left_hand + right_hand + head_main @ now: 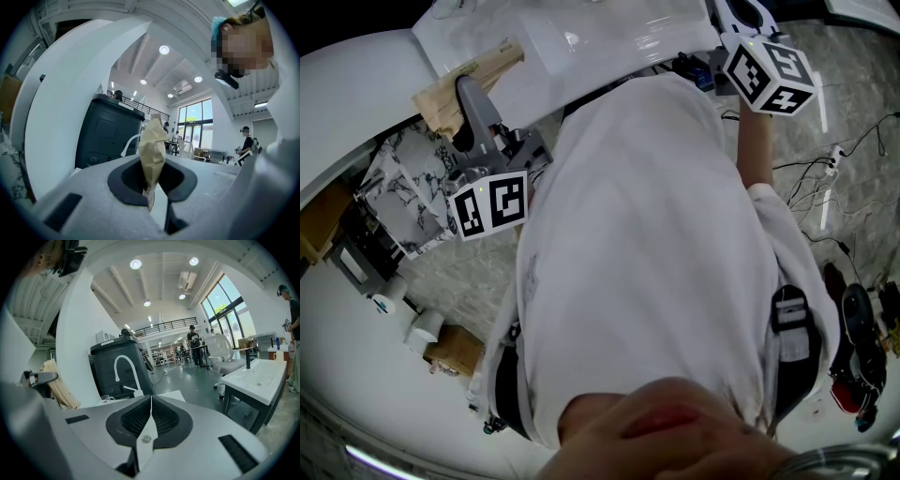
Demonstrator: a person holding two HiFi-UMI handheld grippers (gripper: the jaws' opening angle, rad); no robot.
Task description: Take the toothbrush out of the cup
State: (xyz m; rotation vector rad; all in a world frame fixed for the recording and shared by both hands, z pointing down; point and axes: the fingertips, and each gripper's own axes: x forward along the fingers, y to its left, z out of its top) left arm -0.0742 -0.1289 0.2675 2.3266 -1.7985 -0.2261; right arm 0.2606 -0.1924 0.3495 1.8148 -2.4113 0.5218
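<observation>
No toothbrush shows in any view. A small white cup-like thing (107, 399) sits by a white faucet (125, 369) in the right gripper view; what it holds is too small to tell. My left gripper (151, 180) is shut on a crumpled tan paper piece (152, 150) that stands up between its pads. In the head view the left gripper (467, 92) holds the tan paper (473, 75) at the edge of a white basin (572, 47). My right gripper (151, 401) is shut with nothing between its jaws; in the head view the right gripper (742, 11) is at the top right.
A dark bin-like unit (117, 366) stands behind the faucet. A white sink on a stand (260, 378) is at the right. The person's white shirt (647, 244) fills the middle of the head view. Cables (834, 178) lie on the floor, a marble-patterned box (408, 187) at left.
</observation>
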